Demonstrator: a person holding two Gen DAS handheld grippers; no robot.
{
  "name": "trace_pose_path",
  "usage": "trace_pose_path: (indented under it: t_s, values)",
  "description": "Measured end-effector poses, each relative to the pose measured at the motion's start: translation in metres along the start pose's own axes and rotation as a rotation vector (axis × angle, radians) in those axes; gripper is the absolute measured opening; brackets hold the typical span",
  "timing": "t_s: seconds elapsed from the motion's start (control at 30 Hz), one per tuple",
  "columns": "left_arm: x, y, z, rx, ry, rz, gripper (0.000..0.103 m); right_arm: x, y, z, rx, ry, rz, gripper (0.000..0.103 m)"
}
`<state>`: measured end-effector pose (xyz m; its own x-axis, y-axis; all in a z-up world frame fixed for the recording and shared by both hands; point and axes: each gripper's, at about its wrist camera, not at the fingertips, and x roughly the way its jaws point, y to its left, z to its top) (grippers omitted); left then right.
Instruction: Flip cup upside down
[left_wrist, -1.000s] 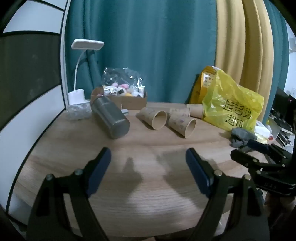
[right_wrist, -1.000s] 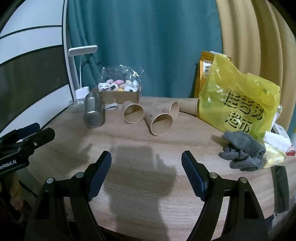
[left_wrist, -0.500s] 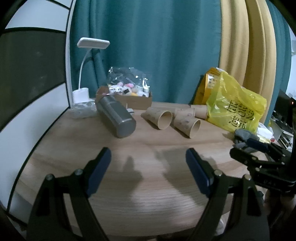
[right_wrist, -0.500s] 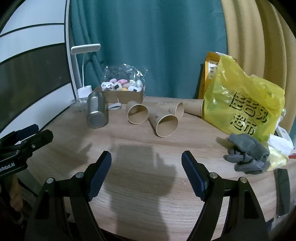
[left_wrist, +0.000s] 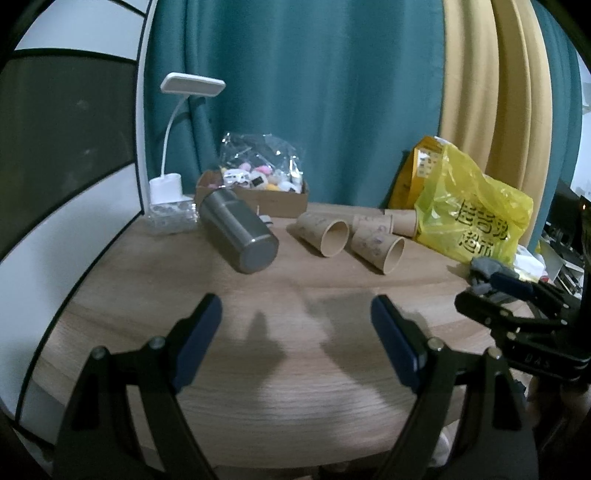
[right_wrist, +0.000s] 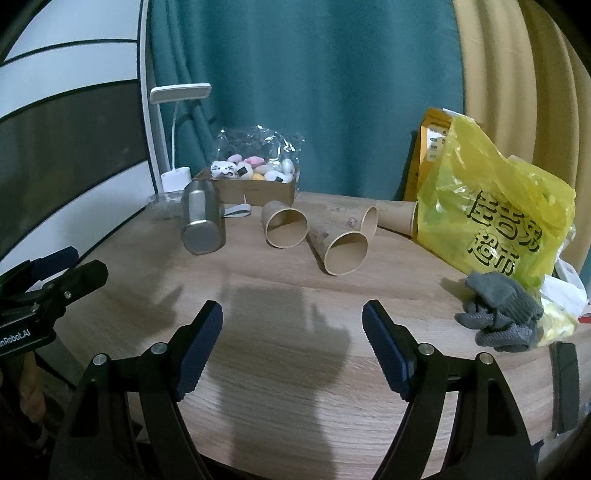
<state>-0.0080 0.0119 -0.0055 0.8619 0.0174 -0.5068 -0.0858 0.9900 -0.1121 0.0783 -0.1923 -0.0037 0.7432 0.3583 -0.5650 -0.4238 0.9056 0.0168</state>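
A steel cup (left_wrist: 238, 232) (right_wrist: 201, 223) lies on its side on the round wooden table (left_wrist: 295, 354), base towards me. Several brown paper cups lie on their sides to its right, the nearest ones (left_wrist: 323, 233) (left_wrist: 377, 248) (right_wrist: 285, 223) (right_wrist: 338, 246) with mouths towards me. My left gripper (left_wrist: 295, 332) is open and empty, above the table's near part, well short of the cups. My right gripper (right_wrist: 291, 336) is open and empty too, also short of the cups. Each gripper shows at the edge of the other's view (left_wrist: 517, 314) (right_wrist: 44, 288).
A cardboard box of small plush toys (right_wrist: 251, 181) and a white desk lamp (left_wrist: 170, 177) stand at the back left. A yellow plastic bag (right_wrist: 495, 214) and grey gloves (right_wrist: 502, 314) lie at the right. Curtains hang behind the table.
Both grippers have drawn slightly closer to the table and tilted up a little; the cups sit a bit lower in view. Nothing on the table has moved.
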Motion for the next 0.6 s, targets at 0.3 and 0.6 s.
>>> trace_pose_path:
  t_s: [0.3,0.6]
  values:
    - [-0.0025,0.0072,-0.0010,-0.015,0.001,0.004,0.084,0.0031,0.0043,0.0013,-0.002,0.006,0.009,0.081]
    - [-0.0033,0.0102,-0.0006,-0.015,-0.001,0.003,0.084,0.0055,0.0075,0.0009,-0.006,0.008,0.017,0.081]
